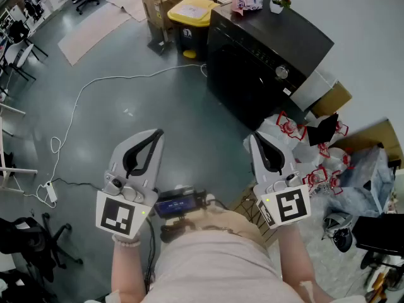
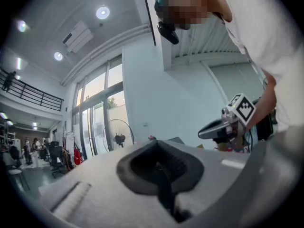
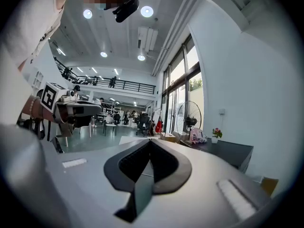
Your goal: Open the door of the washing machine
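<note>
- Grey polished floor (image 1: 158, 106) of a big hall, a white cable (image 1: 95, 84) looping over it and tall windows (image 3: 178, 89) along one wall.
- The black washing machine (image 1: 265, 55) stands ahead to the right by the white wall, door shut, with a small flower pot (image 1: 278, 2) on top and a yellow-lidded bin (image 1: 191, 11) just beside it.
- Left tongs (image 1: 156, 134) and right tongs (image 1: 254, 137) are closed on nothing, well apart from the machine.
- Black-and-white square markers (image 1: 118, 216) show on their cubes.

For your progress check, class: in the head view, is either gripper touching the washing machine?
No, the left gripper and right gripper are both held well short of the washing machine, with grey floor between.
</note>
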The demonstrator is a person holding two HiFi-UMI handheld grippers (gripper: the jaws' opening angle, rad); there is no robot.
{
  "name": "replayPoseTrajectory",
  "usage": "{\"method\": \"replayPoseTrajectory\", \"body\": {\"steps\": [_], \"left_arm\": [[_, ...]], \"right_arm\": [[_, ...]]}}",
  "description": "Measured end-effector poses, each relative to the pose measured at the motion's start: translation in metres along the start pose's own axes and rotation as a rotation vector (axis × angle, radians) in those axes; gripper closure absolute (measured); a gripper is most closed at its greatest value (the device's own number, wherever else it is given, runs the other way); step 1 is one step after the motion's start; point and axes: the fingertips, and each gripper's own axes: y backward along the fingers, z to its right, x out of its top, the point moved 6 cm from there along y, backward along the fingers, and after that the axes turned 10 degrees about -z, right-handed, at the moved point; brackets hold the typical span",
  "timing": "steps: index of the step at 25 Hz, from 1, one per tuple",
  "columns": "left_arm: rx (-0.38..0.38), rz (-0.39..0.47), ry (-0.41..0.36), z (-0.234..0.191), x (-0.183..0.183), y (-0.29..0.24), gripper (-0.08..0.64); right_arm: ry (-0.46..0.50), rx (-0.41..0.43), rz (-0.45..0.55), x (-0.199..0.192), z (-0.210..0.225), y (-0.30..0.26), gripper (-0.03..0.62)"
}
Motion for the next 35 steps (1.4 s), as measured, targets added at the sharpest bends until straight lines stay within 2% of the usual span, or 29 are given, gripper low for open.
{"method": "replayPoseTrajectory", "body": {"steps": [13,19,27,31,35], "left_arm": [[-0.006,0.008,0.014,0.0,0.0,0.001,0.565],[-0.004,0.003,0.018,0.0,-0.002,0.002,0.565],[0.021,0.028,0.062,-0.003,-0.004,0.01,0.563],[0.015,0.037,0.071,-0.001,-0.003,0.009,0.508],[0.02,0.04,0.075,0.001,-0.002,0.011,0.481]], "right_arm": [[0.016,0.002,0.003,0.004,-0.004,-0.001,0.588],[-0.032,0.003,0.011,0.004,-0.003,-0.002,0.588],[-0.021,0.005,0.026,0.008,-0.009,0.0,0.583],[-0.053,-0.001,0.044,0.009,-0.006,0.001,0.509],[-0.052,0.002,0.044,0.009,-0.007,0.003,0.477]]}}
